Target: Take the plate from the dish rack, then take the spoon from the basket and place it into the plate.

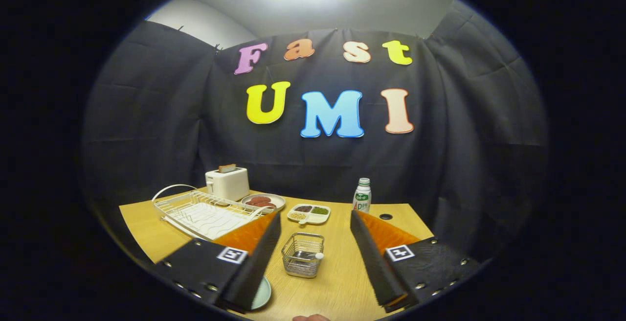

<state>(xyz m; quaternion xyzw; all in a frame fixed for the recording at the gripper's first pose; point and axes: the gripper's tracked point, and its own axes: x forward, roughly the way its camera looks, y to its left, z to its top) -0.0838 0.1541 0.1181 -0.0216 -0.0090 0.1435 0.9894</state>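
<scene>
Gripper view: with the tool [315,242] spread and empty, descend over the wire basket [302,254], clamp the spoon [313,256] handle, then carry it to the plate [261,294] beside the basket.

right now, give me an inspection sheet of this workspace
surface: wooden table, a small dark hole near its far right corner.
job's things: dish rack at the far left holds no plate; a pale green plate lies on the table, partly under the near left finger; wire basket sits between the fingers with a white-tipped spoon in it.
clutter: toaster with bread in it, a dish of brown food, a divided snack tray, a bottle.
grippers: tool open, holding nothing.
cables: nothing seen.
surroundings: black cloth wall, bright light overhead.
</scene>
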